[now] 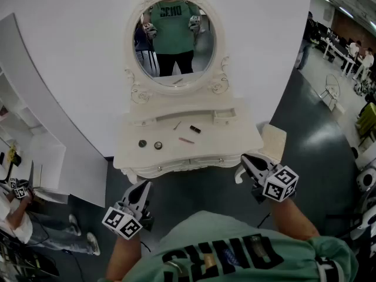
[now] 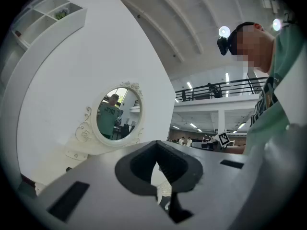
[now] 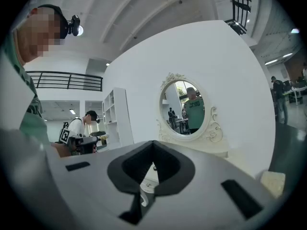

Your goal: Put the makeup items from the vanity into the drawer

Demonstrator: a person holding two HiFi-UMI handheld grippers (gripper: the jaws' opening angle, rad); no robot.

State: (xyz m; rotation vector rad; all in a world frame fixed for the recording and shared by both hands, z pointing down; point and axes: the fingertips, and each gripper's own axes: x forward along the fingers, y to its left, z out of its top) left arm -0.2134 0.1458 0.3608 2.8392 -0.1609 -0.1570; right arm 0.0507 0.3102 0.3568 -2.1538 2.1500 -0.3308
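A white vanity [image 1: 235, 141] with an oval mirror [image 1: 176, 37] stands in front of me. On its top lie two small round compacts [image 1: 142, 143] [image 1: 158, 145], a thin pencil [image 1: 177, 125], a dark lipstick [image 1: 195, 129] and a pinkish stick [image 1: 186, 140]. The drawer front [image 1: 188, 163] below the top is closed. My left gripper [image 1: 143, 188] hangs shut and empty below the vanity's left front corner. My right gripper [image 1: 247, 160] is shut and empty near the right front corner. Each gripper view looks over closed jaws [image 2: 158, 163] [image 3: 152, 164] toward the mirror.
A beige cushioned stool [image 1: 272, 141] stands just right of the vanity, close to my right gripper. White shelving [image 1: 26, 140] runs along the left, with a seated person [image 1: 20, 219] beside it. Dark floor [image 1: 317, 151] spreads out to the right.
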